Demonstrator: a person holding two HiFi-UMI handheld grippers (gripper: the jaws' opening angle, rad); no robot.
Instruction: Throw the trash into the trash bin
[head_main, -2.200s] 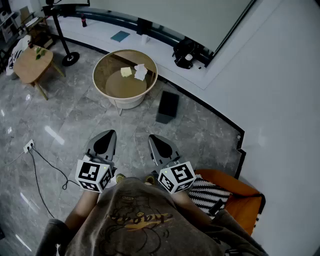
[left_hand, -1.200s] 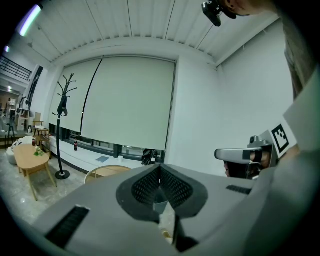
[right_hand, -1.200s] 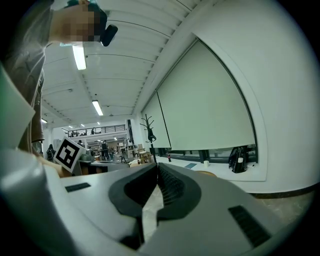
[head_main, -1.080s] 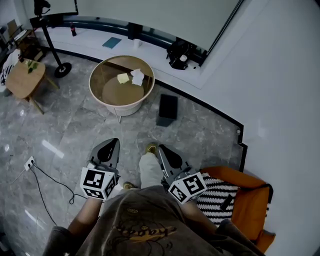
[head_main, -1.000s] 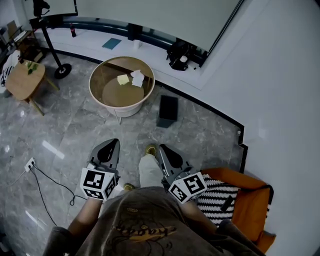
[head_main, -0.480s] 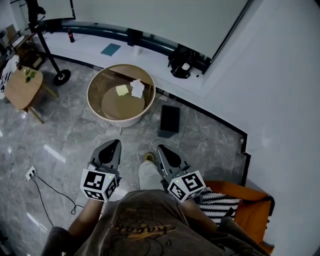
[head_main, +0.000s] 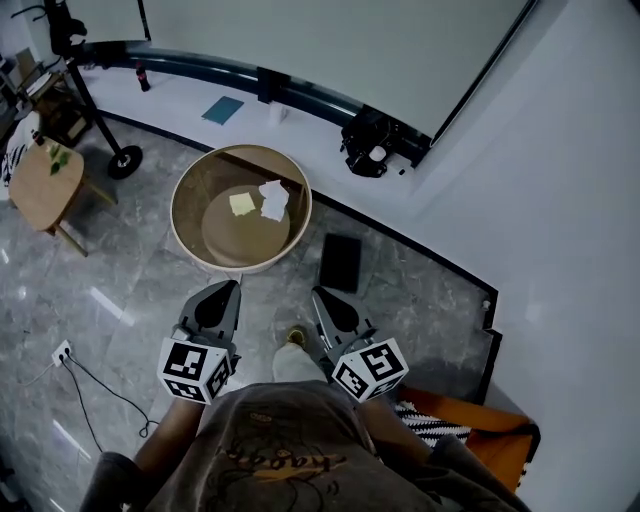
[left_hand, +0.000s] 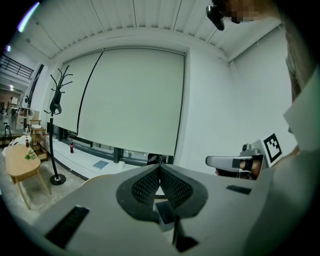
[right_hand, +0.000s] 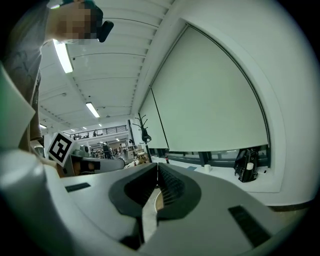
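Nearer now, trash (head_main: 272, 198) (on table (head_main: 186, 186)) lies beyond left claw (head_main: 232, 286), right claw (head_main: 316, 294).

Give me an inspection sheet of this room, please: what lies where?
Surface: grey marble floor; round glass-topped table.
Job's things: white crumpled paper and yellow scrap on the table; dark bin on the floor beside it.
Clutter: nothing seen.
Grippers: left hand-held gripper and right hand-held gripper, both shut, empty.
Cables: black cable from a floor socket.
Surroundings: small wooden table, black bag on the ledge, orange chair.
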